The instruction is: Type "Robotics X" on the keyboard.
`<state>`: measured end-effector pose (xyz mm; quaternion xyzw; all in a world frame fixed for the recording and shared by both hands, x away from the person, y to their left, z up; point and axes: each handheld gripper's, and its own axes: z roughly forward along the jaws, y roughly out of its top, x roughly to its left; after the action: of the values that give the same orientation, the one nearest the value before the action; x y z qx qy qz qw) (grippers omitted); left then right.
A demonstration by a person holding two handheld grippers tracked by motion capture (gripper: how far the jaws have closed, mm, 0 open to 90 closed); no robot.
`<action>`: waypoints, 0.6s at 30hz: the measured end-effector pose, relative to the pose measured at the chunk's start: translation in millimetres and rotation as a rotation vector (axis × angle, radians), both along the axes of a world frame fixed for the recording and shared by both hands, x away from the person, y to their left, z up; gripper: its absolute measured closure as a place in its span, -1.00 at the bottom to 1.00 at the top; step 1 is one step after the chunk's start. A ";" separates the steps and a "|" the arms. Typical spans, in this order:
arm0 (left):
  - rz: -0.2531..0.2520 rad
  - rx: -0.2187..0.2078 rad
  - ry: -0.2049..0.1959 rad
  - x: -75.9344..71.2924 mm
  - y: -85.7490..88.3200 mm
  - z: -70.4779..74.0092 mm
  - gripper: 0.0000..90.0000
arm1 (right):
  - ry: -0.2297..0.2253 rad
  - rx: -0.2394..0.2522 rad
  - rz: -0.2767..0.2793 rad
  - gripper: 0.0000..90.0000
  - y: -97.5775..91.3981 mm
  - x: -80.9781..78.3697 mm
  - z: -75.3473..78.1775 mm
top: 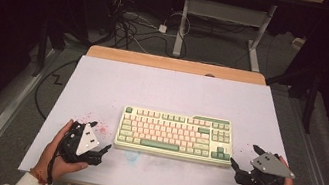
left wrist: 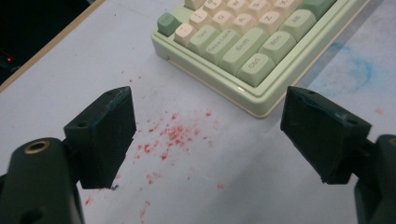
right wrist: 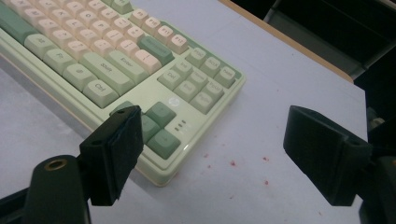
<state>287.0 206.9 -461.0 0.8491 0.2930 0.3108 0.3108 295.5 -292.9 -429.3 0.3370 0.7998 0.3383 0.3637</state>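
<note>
Green and cream, the keyboard [top: 175, 134] lies near the middle of the white table [top: 103, 82] in the high view. The left gripper [top: 100, 137] sits just off the keyboard's left end, the right gripper [top: 246, 157] just off its right end. In the left gripper view, the jaws stand wide apart, empty, over red specks [left wrist: 170, 135] beside the keyboard's corner. In the right gripper view, the jaws also gape empty; one overlaps the keyboard's arrow-key corner.
</note>
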 end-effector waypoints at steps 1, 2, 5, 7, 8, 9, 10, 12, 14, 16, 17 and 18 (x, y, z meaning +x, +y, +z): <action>0.001 -0.001 0.000 -1.0 0.9 -1.2 -0.63 | 0.002 0.001 -0.003 -0.55 -0.5 -0.4 -1.2; 0.006 0.000 0.004 -1.8 1.8 -2.3 -0.63 | 0.002 -0.006 -0.006 -0.56 -1.0 -0.7 -3.0; 0.013 0.006 0.019 -4.0 4.3 -6.1 -0.63 | 0.004 -0.018 -0.006 -0.56 -2.7 -1.4 -8.9; 0.020 0.007 0.031 -5.6 6.1 -8.9 -0.63 | 0.010 -0.025 -0.002 -0.57 -4.5 -1.9 -13.7; 0.018 0.006 0.037 -6.3 6.8 -10.1 -0.63 | 0.012 -0.026 -0.002 -0.57 -6.2 -2.0 -15.4; 0.022 0.014 0.038 -6.7 7.2 -11.1 -0.63 | 0.017 -0.016 -0.005 -0.57 -8.1 -2.3 -16.7; 0.024 0.014 0.041 -6.7 7.6 -11.4 -0.63 | 0.017 -0.004 -0.013 -0.57 -10.2 -3.4 -18.4; 0.026 0.009 0.043 -6.7 8.2 -12.3 -0.63 | 0.022 0.018 -0.023 -0.57 -13.0 -5.5 -22.3; 0.032 0.007 0.050 -7.3 8.1 -14.0 -0.63 | 0.030 0.005 -0.018 -0.57 -13.9 -7.5 -26.7; 0.031 0.020 0.054 -8.1 6.9 -15.7 -0.63 | 0.040 0.008 -0.019 -0.57 -14.3 -8.3 -29.1; 0.027 0.027 0.052 -8.7 5.7 -16.1 -0.63 | 0.037 0.012 -0.020 -0.57 -14.3 -8.7 -29.2; 0.025 0.028 0.051 -9.0 5.2 -16.1 -0.63 | 0.033 0.014 -0.023 -0.58 -14.0 -9.4 -28.9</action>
<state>278.0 212.0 -477.1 0.8573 0.3071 0.2971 0.2872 286.1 -306.9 -458.2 0.3543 0.7993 0.3343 0.3519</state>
